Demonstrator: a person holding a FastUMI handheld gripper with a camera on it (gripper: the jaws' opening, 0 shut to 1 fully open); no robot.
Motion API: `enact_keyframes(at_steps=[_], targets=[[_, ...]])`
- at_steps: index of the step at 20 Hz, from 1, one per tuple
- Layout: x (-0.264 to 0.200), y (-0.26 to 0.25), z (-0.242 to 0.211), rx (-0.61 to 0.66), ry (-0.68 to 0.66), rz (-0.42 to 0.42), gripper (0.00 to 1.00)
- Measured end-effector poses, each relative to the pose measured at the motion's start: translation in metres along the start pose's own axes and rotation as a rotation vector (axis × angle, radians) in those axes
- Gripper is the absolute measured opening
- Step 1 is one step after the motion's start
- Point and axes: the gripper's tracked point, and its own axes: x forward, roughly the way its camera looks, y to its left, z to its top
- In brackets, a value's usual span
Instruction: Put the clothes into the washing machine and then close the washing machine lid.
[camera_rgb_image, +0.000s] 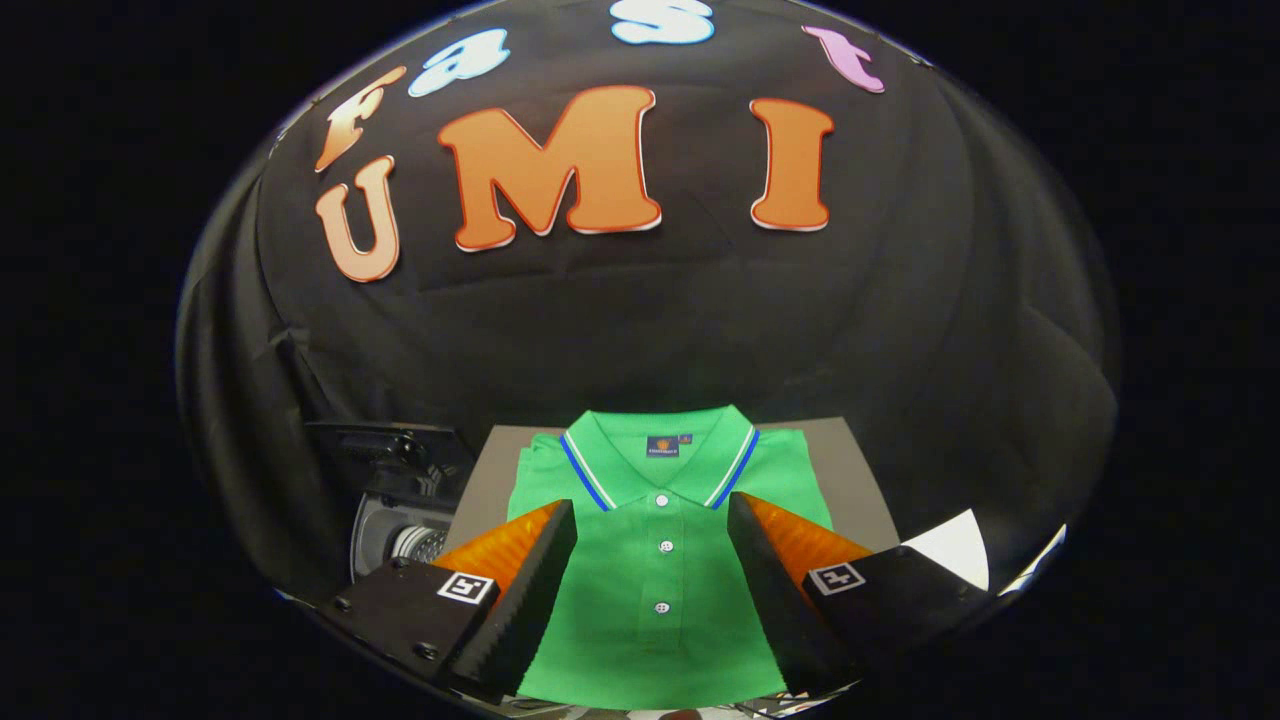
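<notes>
I'm hovering the tongs (652, 545) over the green polo shirt (660, 590), and they're standing wide apart, gripping nothing. The shirt is lying folded flat on the grey surface (860, 480), collar pointing away from me, its button placket running right down the gap between the 2 fingers. Off to the left, beside the surface and lower down, I'm seeing the washing machine (400, 520) with its dark lid (380, 445) looking raised and the drum holes peeking through the opening.

So, judging the progress: nothing is done yet. The shirt is sitting untouched outside the machine, so I'm reckoning the pick-up, the carry across to the drum, the drop and the lid closing are all still waiting.

Counting up: I'm seeing 1 shirt, 1 washing machine, 1 lid, 1 surface. On the shirt I'm counting 3 white buttons and 1 small dark neck label. Past the right finger there's 1 white patch I'm not able to identify.
</notes>
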Motion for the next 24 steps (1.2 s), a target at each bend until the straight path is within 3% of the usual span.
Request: enact_keyframes(at_steps=[6, 11, 19, 24], targets=[[0.028, -0.002, -0.040, -0.003, 0.193, 0.020, 0.99], [0.039, -0.013, -0.066, -0.065, 0.303, -0.010, 0.97], [0.039, -0.013, -0.067, -0.089, 0.329, 0.043, 0.96], [0.037, -0.007, -0.062, -0.034, 0.333, 0.077, 0.18]])
